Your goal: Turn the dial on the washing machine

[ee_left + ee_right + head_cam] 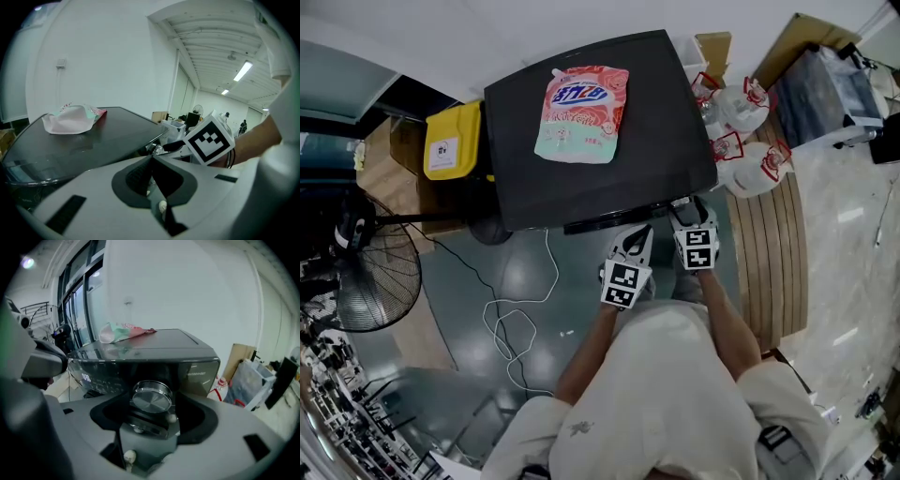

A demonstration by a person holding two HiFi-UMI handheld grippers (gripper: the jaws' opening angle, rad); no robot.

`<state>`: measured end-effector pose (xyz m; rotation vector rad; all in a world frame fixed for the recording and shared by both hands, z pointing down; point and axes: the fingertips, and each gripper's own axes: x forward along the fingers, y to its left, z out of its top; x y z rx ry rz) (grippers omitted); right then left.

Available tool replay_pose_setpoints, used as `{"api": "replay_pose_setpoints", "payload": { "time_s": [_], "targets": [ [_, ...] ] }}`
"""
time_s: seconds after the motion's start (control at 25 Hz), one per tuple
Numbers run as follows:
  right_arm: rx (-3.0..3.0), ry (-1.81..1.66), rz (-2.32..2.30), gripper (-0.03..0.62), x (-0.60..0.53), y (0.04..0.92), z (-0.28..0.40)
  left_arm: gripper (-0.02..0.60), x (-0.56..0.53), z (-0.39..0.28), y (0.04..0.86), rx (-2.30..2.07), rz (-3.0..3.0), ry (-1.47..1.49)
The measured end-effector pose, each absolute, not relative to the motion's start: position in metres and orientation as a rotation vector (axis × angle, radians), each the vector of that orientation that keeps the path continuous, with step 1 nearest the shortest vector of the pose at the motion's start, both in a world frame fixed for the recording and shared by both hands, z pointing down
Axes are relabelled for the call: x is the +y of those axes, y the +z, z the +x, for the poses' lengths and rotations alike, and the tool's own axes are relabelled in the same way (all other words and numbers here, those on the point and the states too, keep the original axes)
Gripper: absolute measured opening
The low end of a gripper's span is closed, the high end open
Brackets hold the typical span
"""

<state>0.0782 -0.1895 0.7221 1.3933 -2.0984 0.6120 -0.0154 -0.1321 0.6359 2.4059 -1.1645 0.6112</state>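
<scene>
At the washing machine's [666, 141] front, the right gripper [691, 211] is straddling the silver dial [151, 398], jaws wide, likely needing to pinch then twist; the left gripper [152, 164] is hovering shut, empty.

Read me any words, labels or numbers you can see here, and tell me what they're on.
Pouch: blue lettering, too blurred to read.
Washer panel: white print, too small.
Yellow bin label: too small.
Jug labels: too small.
Nothing reads clearly.
</scene>
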Motion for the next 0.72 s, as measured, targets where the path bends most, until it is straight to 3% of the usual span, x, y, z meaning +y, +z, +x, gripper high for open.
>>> {"api": "replay_pose_setpoints", "payload": {
  "time_s": [0.36,0.72],
  "targets": [
    [-2.019,0.445,1.364,0.282,-0.1881,0.7292,0.0702,0.014,-0.1286,-0.0198,0.6366,-1.181,2.392,0.616],
    [-2.047,0.585,1.385,0.278,-0.1885,0.7251,0.0716,0.014,-0.1277,-0.0204,0.6365,-1.192,2.388,0.611]
  ]
}}
